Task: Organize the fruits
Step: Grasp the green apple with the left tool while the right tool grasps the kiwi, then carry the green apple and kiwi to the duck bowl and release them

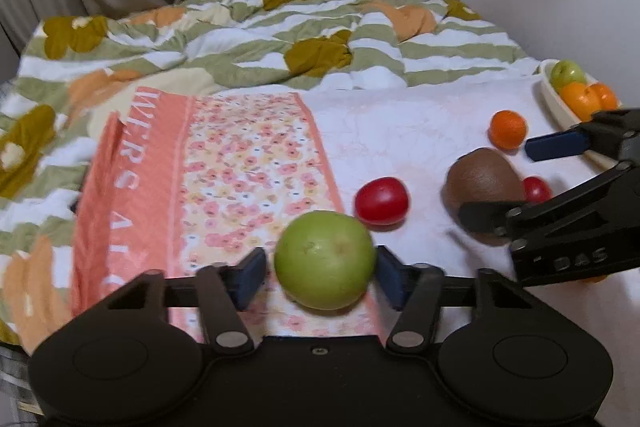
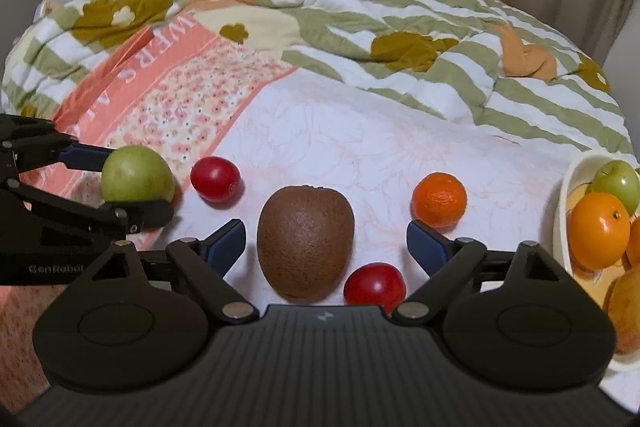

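Observation:
A green apple lies on the floral cloth between the pads of my left gripper. One pad sits against its right side, and a thin gap shows at the other. My right gripper stands open astride a brown kiwi, with wide gaps on both sides. One red tomato lies between apple and kiwi. A second tomato sits by the kiwi's near right. A tangerine lies farther right.
A cream bowl at the right edge holds a green apple, oranges and another yellowish fruit. A rumpled green-striped quilt covers the bed behind the cloth. Curtains and a wall close off the back.

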Motion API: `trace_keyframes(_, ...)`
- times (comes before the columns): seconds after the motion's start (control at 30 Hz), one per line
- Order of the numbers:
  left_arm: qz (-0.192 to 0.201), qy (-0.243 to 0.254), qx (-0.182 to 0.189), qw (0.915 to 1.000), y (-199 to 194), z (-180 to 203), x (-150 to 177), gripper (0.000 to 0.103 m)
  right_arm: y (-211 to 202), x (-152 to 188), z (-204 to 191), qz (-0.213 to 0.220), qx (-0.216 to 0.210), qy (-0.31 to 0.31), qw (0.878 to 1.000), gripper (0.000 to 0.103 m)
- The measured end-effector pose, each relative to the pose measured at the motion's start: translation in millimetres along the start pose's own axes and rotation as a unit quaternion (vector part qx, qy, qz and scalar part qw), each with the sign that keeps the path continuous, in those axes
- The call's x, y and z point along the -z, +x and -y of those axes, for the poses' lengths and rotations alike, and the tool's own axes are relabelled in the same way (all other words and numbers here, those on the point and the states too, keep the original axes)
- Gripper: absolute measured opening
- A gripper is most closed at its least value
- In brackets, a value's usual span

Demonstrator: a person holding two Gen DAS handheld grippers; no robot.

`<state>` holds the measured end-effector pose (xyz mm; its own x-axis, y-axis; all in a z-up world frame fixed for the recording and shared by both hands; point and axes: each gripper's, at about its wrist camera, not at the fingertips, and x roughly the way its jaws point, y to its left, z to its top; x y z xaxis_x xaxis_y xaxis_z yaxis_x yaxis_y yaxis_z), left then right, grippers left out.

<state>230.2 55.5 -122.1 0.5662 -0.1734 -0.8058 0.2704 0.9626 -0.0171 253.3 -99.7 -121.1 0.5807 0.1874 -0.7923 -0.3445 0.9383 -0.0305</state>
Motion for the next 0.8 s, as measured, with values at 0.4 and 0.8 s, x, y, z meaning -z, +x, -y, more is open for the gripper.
trace_keyframes(0.4, -0.003, -0.006, -0.023, 0.9997, -11, -3, 9, 0.058, 15, -5, -8, -0.017, -0.018, -0.037, 0.999, 0.084)
trace_keyframes(0.8, 0.015, -0.025, -0.025, 0.9992, -28, -4, 16, 0.058, 6, -3, -14, -0.012, -0.010, -0.034, 0.999, 0.070)
